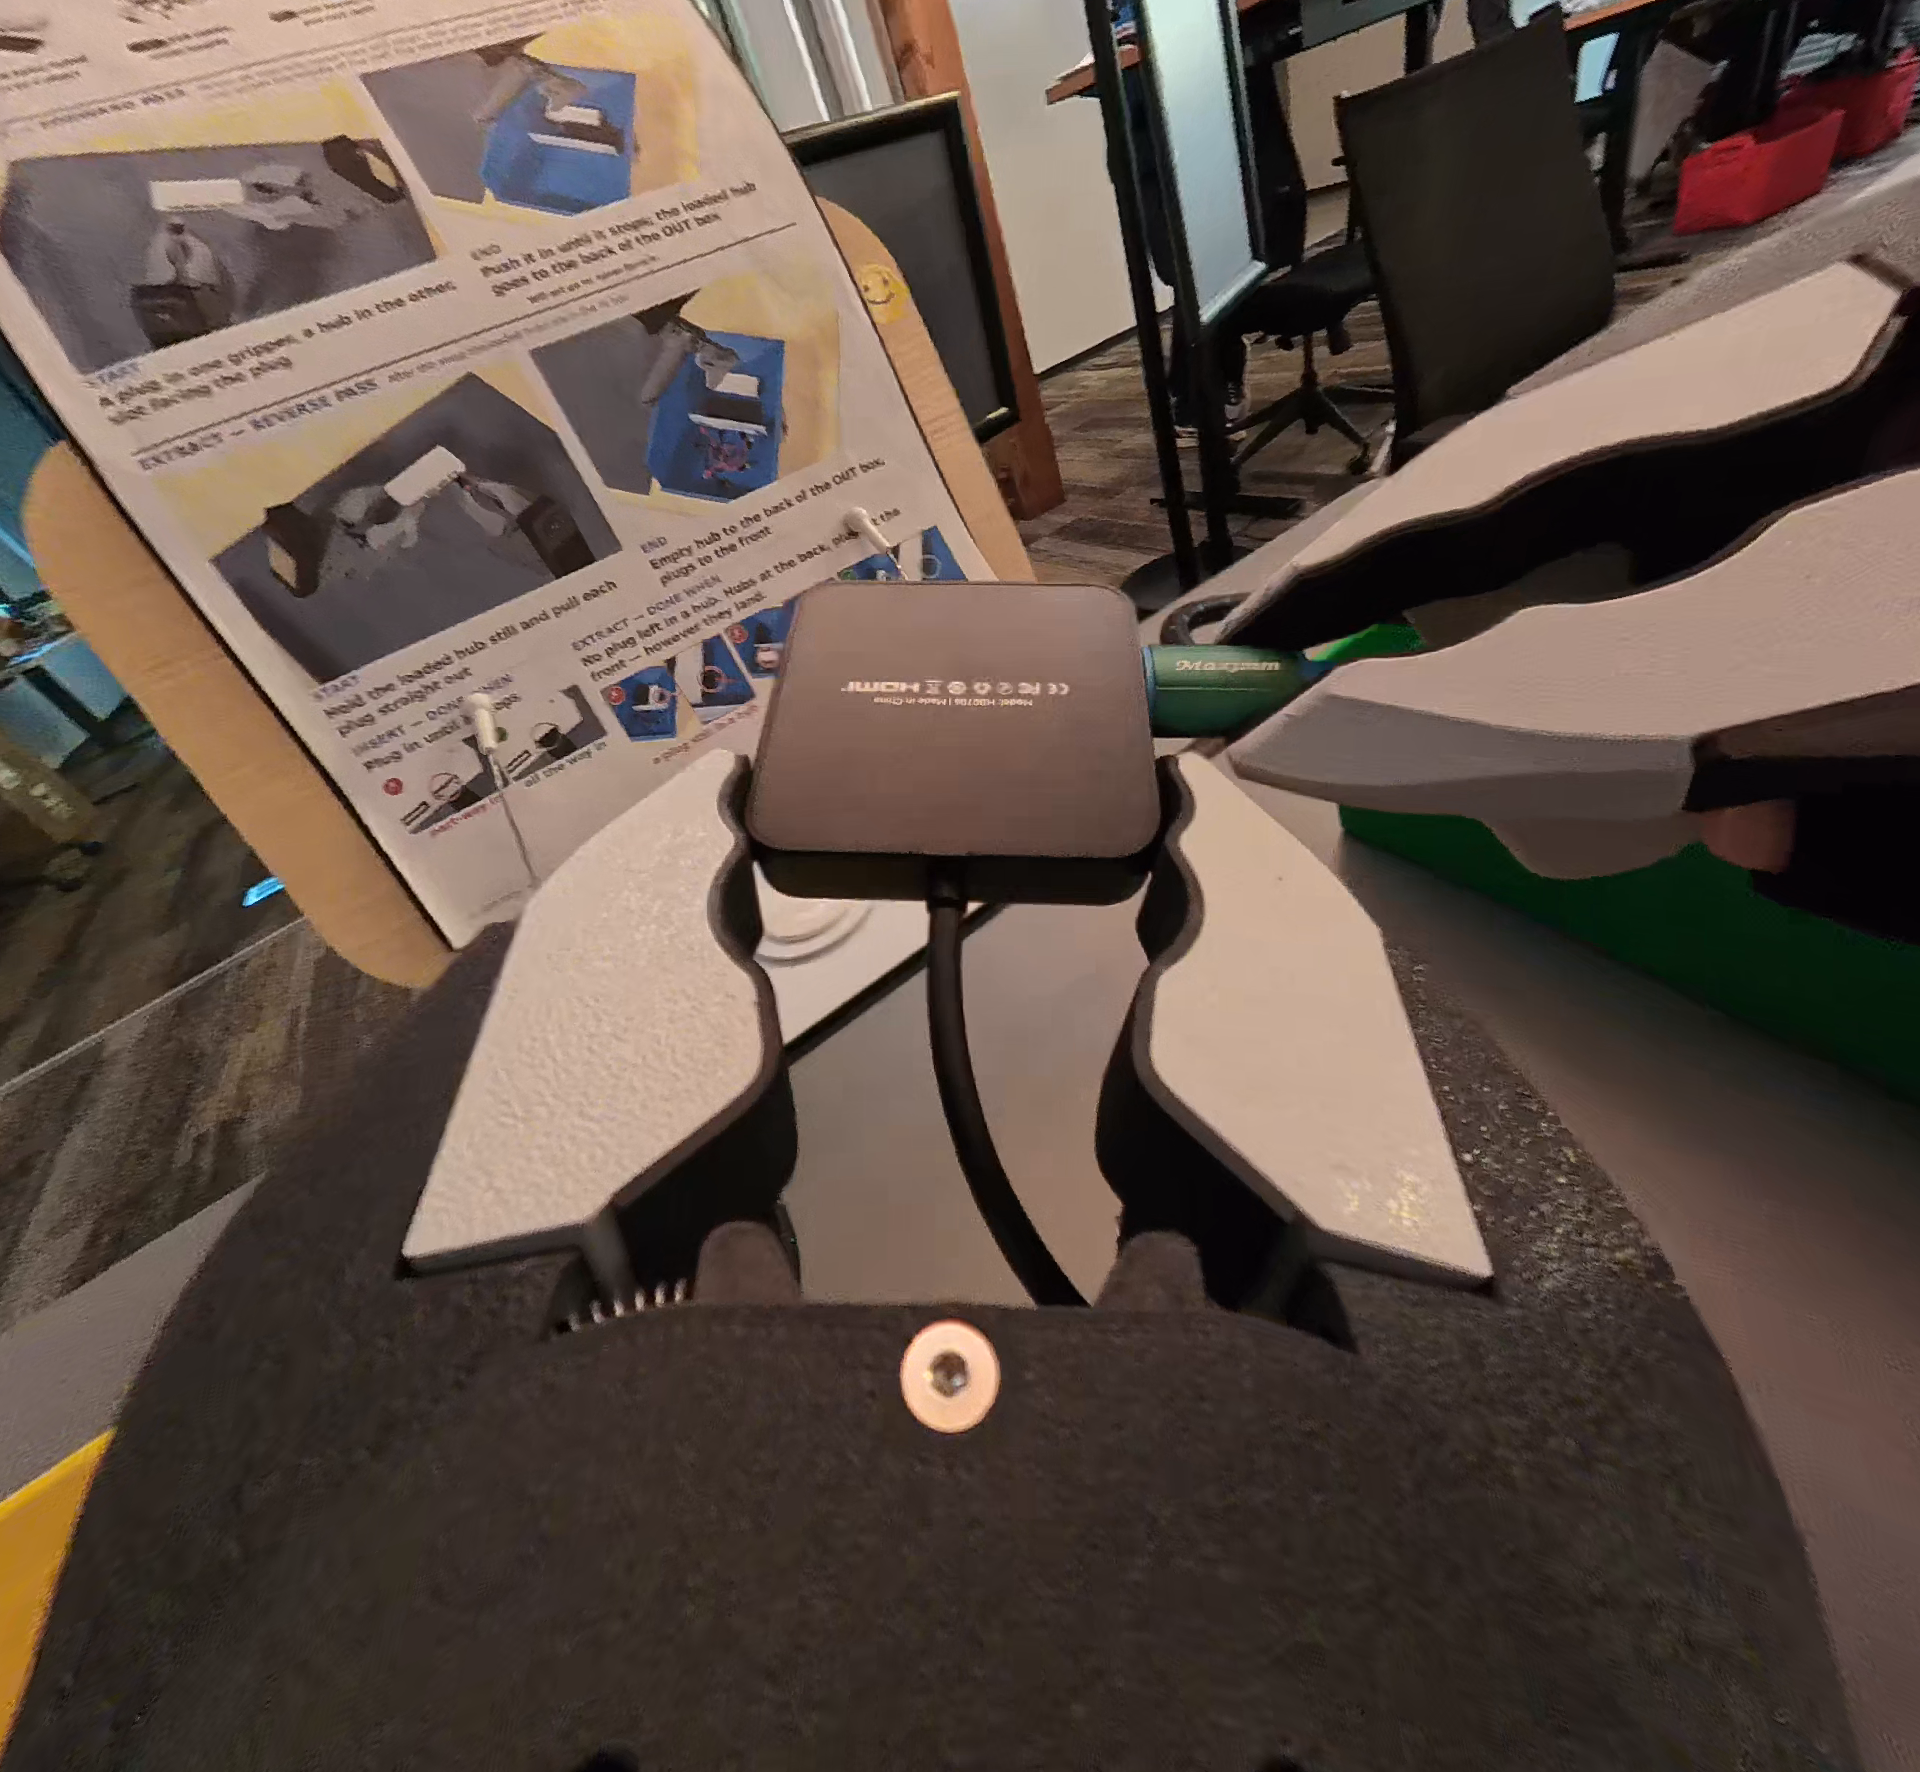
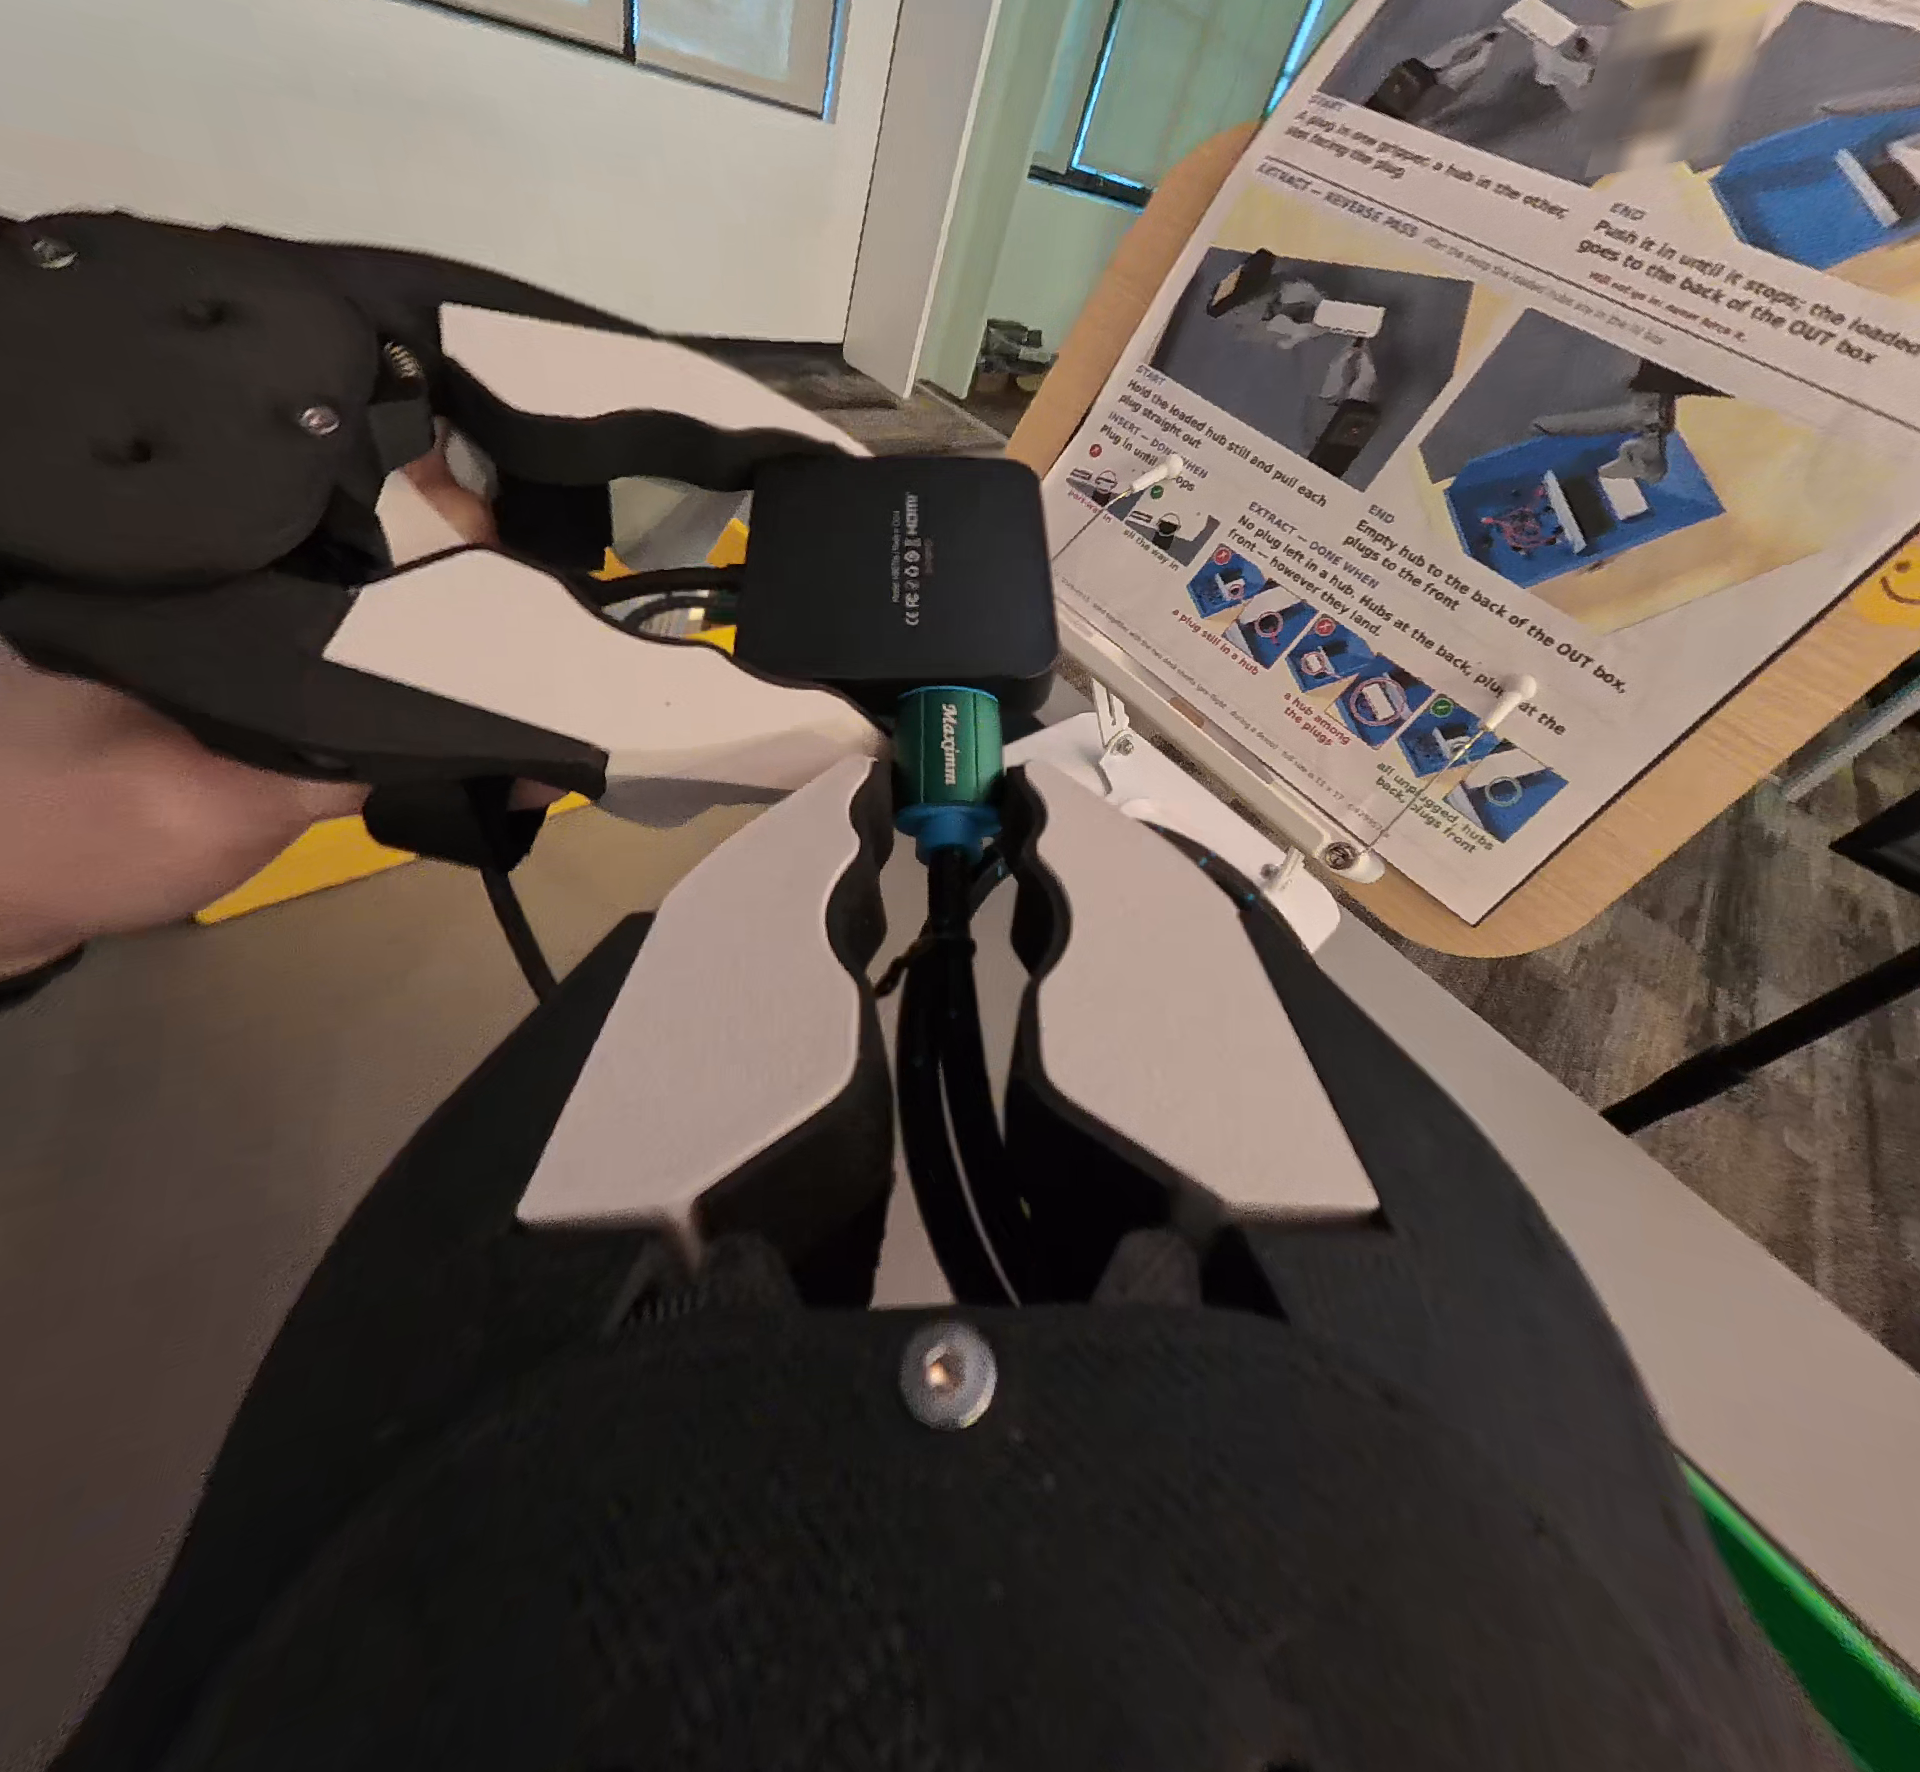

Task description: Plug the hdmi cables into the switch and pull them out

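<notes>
The left gripper [image 1: 951, 777], a black-bodied tool with two pale grey, wavy-edged fingers, points forward with its jaws closed against the two sides of the flat black square switch [image 1: 951, 720]. The right gripper [image 2: 940, 792], of the same make, comes in from the right at a right angle to it, jaws pinched on the green metal HDMI plug [image 2: 948, 751] (seated at the switch's edge). A bare hand [image 2: 114, 787] grasps the left gripper's handle.

Even, soft indoor light, moderately bright. Wide-angle lens bends straight lines toward frame edges. Poster [image 1: 416, 351] text slightly blurred; bkgd office at upper right soft. Faint glare on screw [image 2: 948, 1376] at lower centre.
</notes>
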